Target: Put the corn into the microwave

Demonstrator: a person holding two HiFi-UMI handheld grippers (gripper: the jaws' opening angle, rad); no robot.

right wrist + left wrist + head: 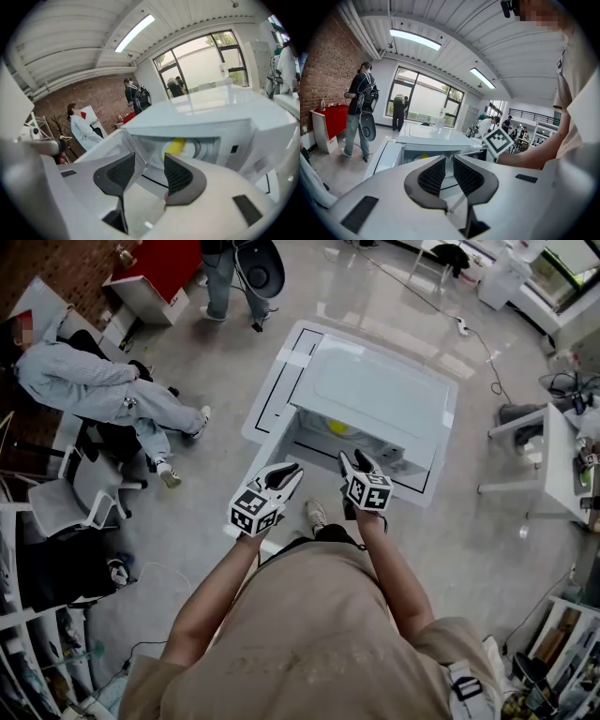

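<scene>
The corn (177, 146) lies inside the microwave (375, 390), on what looks like the round plate (196, 149) in the cavity. We judge the loading itself done and the step in hand to be shutting the oven. The microwave stands toward the far right of the tabletop (270, 413) with its mouth facing us. Its door (110, 149) is swung open on the cavity's left side.

Both claws hover over the tabletop's near edge, apart from the oven. The left claw (449, 161) is empty, its jaws released with only a narrow gap between them. The right claw (149, 160) is empty too, its jaws released and wider apart, looking straight into the cavity.

To do this well, we would take the door with the left claw, which hangs on the door's side. No grip is needed, because a flat push with the outside of the jaws will serve. We would press on the door's outer face near its free edge, where it swings most easily, and follow its arc round until it meets the front.

The corn seems to sit well back from the opening (we cannot be sure of the depth from here), so it should not catch the door. The tabletop looks smooth, so the oven may slide under the final push. We would rest the right claw against the microwave's top or right side to steady it, and press slowly rather than slam.
</scene>
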